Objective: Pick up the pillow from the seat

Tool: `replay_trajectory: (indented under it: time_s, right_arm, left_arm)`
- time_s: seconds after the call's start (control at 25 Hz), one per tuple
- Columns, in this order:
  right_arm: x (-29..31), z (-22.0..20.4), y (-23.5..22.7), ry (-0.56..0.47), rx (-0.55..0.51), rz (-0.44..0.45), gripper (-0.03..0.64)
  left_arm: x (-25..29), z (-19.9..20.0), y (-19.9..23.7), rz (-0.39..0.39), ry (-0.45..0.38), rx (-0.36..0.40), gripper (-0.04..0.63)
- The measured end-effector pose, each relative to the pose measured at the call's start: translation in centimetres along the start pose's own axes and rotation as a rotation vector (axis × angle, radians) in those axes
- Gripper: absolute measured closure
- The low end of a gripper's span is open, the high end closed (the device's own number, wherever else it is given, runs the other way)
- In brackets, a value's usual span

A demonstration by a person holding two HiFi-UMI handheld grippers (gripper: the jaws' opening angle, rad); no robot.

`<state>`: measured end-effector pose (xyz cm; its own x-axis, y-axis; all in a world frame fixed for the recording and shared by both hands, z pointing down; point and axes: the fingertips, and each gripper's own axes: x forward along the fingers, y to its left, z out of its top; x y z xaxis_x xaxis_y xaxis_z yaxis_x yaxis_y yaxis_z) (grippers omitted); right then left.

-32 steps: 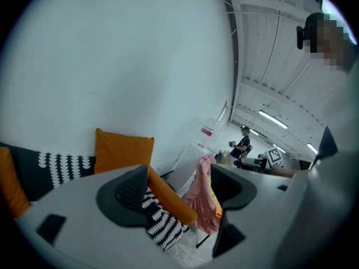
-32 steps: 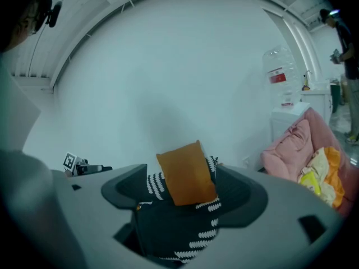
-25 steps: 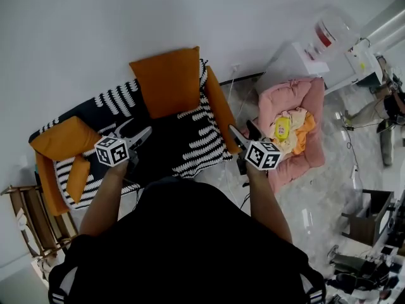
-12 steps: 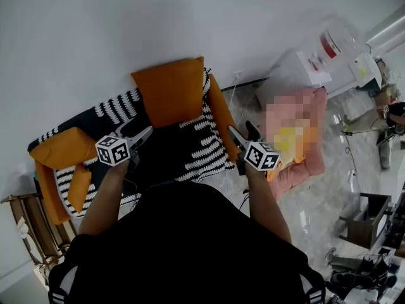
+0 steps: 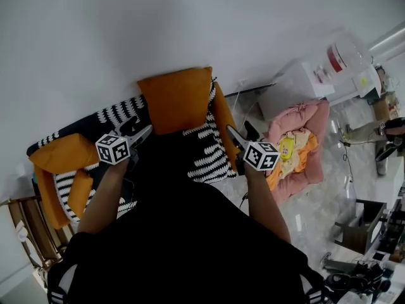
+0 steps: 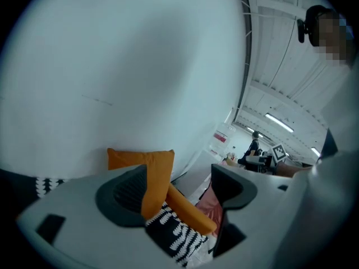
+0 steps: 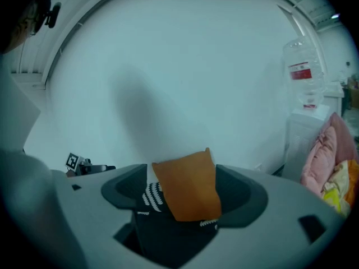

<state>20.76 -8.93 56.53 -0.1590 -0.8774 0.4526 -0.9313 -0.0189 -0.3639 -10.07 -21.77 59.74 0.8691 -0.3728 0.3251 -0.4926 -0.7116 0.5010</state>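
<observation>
- Against the white wall (image 5: 190, 24), the orange pillow (image 5: 177, 100) stands upright at the back of the seat (image 5: 205, 160), which wears a black cover with white stripes; the pillow is clear of both your grippers.
- Your left gripper (image 5: 138, 132) hangs above the seat, just left of the pillow and apart from it; in the left gripper view its jaws stand wide with nothing gripped, and the pillow's edge shows beyond the left jaw.
- Your right gripper (image 5: 240, 132) hovers over the orange armrest (image 5: 221, 116) on the seat's right side, near the pillow but not touching it; in the right gripper view its jaws gape wide too and hold nothing; the pillow shows far off in the gap between them.
- To your left, a second orange cushion (image 5: 63, 152) lies on the striped cover, well apart from the pillow.
- To the right of the seat, a pink cushion (image 5: 310, 122) sits on the floor with a yellow thing (image 5: 285, 148) on it; a white water dispenser (image 5: 294, 87) stands near the wall just beyond.
</observation>
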Motion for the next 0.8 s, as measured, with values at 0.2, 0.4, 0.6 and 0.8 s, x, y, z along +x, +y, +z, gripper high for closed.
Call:
replay_trajectory:
  time_s: [0.2,0.4,0.6,0.8]
  right_arm:
    - [2.6,0.8,0.8,0.014,-0.007,0.011,0.242]
    - [4.4,1.4,1.7,0.020,-0.011,0.015,0.242]
    - [5.3,1.7,2.2,0.032,-0.022,0.006,0.242]
    - [6.0,2.0,2.1,0.046,-0.025,0.009,0.242]
  left_arm:
    - [0.2,1.6,3.0,0.027,-0.012,-0.004,0.238]
    - [0.2,2.3,4.9,0.038,-0.007,-0.006,0.233]
    - [0.3,2.7,6.1,0.051,-0.007,-0.016,0.229]
    - [0.5,2.9,6.7,0.079,-0.017,-0.027,0.227]
